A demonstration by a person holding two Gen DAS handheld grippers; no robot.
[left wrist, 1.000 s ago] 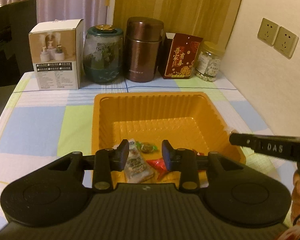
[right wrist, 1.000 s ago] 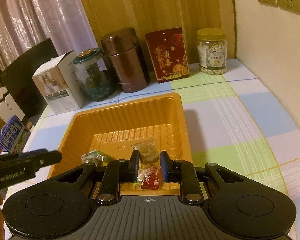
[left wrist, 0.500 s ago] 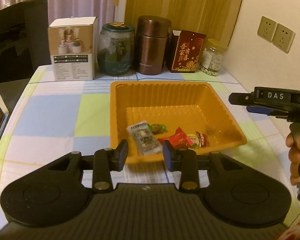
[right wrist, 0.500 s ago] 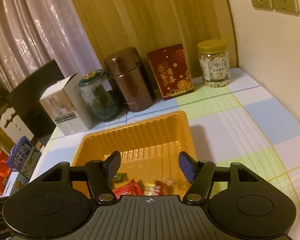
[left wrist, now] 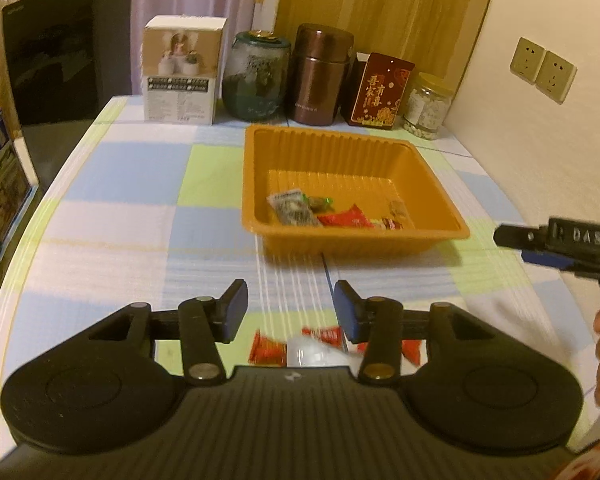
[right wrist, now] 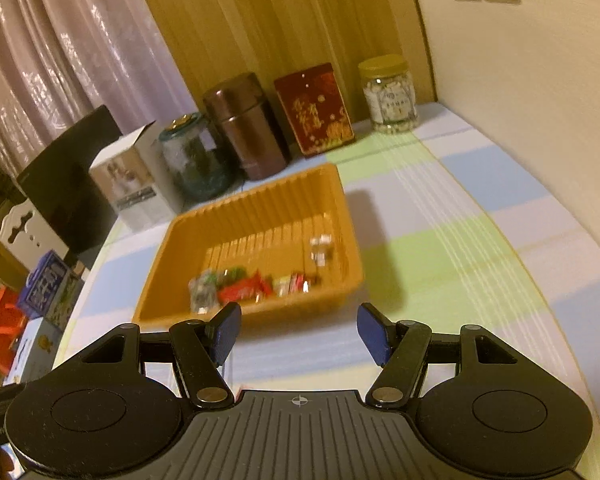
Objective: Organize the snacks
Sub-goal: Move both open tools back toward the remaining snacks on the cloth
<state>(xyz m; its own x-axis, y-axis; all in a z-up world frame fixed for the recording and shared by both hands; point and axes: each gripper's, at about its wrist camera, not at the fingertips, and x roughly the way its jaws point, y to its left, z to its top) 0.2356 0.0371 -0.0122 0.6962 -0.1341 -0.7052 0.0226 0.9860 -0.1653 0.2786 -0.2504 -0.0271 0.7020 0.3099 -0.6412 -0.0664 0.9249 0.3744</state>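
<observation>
An orange plastic tray (left wrist: 356,240) (right wrist: 256,312) sits mid-table with several wrapped snacks along its near wall: a grey packet (left wrist: 294,208), a red packet (left wrist: 344,221) (right wrist: 240,290) and small candies (right wrist: 296,283). My left gripper (left wrist: 291,310) hangs over the tablecloth short of the tray, its jaws opening, nothing between them. Just under it lie loose red snack packets (left wrist: 266,347) and a clear wrapper (left wrist: 316,354) on the cloth. My right gripper (right wrist: 298,334) is open and empty, pulled back from the tray's near edge. Its black body also shows at the right of the left wrist view.
Along the back edge stand a white box (left wrist: 182,70), a green glass jar (left wrist: 256,76), a brown canister (left wrist: 320,76), a red box (left wrist: 376,92) and a jar of nuts (left wrist: 426,106). A wall with sockets (left wrist: 542,70) runs on the right. Cartons (right wrist: 48,284) sit off the table's left side.
Both grippers drew back from over the tray toward the table's near side. The right gripper let go of a red candy into the tray and stands open. The left jaws spread wider.
</observation>
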